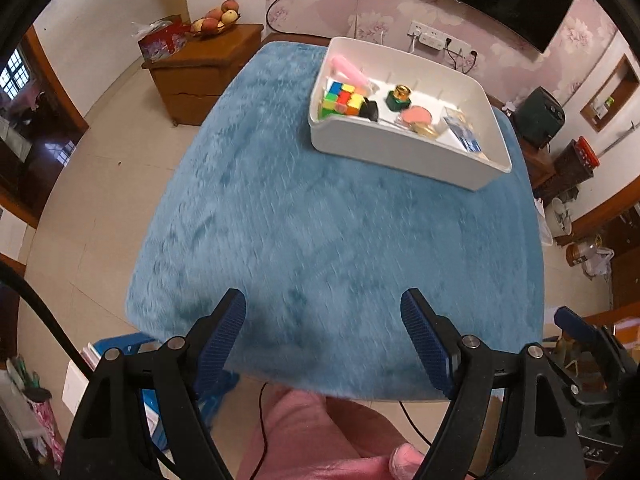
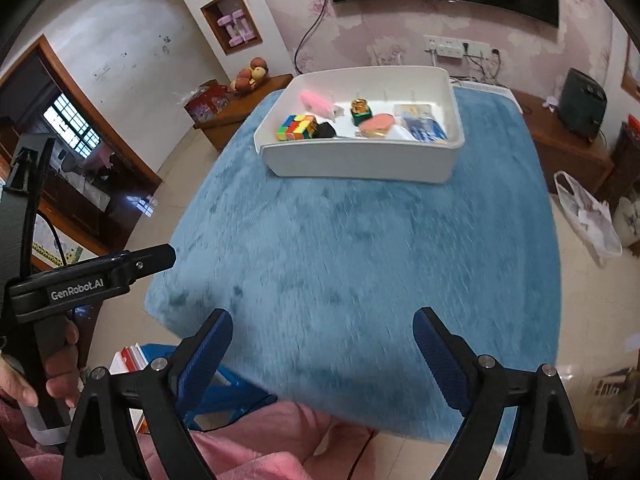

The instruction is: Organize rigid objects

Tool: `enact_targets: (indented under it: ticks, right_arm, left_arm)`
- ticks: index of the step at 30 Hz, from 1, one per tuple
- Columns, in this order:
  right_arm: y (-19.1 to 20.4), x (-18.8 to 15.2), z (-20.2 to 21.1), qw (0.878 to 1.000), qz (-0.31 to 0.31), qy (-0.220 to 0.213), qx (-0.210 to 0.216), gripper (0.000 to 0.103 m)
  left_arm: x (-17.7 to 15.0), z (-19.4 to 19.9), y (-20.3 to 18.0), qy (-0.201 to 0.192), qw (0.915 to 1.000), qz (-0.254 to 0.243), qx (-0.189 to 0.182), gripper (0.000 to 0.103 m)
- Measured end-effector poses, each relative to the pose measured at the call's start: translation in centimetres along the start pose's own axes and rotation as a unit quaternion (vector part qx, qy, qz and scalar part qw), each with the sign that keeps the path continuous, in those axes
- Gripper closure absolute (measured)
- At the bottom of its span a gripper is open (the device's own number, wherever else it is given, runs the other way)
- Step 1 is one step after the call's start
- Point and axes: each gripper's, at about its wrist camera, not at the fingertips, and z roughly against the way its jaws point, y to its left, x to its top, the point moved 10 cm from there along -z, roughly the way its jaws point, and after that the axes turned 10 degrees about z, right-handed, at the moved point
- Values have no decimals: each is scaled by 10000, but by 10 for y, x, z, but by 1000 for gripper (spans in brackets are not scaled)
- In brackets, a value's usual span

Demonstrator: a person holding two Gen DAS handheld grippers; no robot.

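Note:
A white bin stands at the far side of the blue furry table cover. It holds a colourful puzzle cube, a pink item, a dark green jar with a gold lid, a round pink compact and a blue-and-white box. My left gripper is open and empty over the near edge. In the right wrist view the bin and the cube are far ahead. My right gripper is open and empty.
The left gripper's body shows at the left of the right wrist view. A wooden cabinet with a fruit bowl stands beyond the table on the left. A blue stool and pink clothing lie near me.

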Motion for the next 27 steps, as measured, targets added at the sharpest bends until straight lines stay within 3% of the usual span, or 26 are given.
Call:
enact_targets:
  ticks: [4,10,14,21,27]
  right_arm:
    - [-5,-20,30,9994,-339,47,55,0]
    - [-7,-24,68,9973,-735,58,-26,0]
    - [-6,-22,95,9947,-1010,-111,-159,0]
    - [-1,-5,129,9887,-1067,-663,-822,0]
    - [17,7,125,9885,-737,-787,-1065,0]
  left_arm:
    - [-18,16,-14,-117,9993,-344,53,21]
    - [-23,51,-36,-312,9964,-785,-36,21]
    - [-14,81,-51,-672,9921,-1040,-204,21]
    - [1,113,-48,-1243,9862,-1027,-371,16]
    - [14,117,-34,-1533,9834,-922,-316,9]
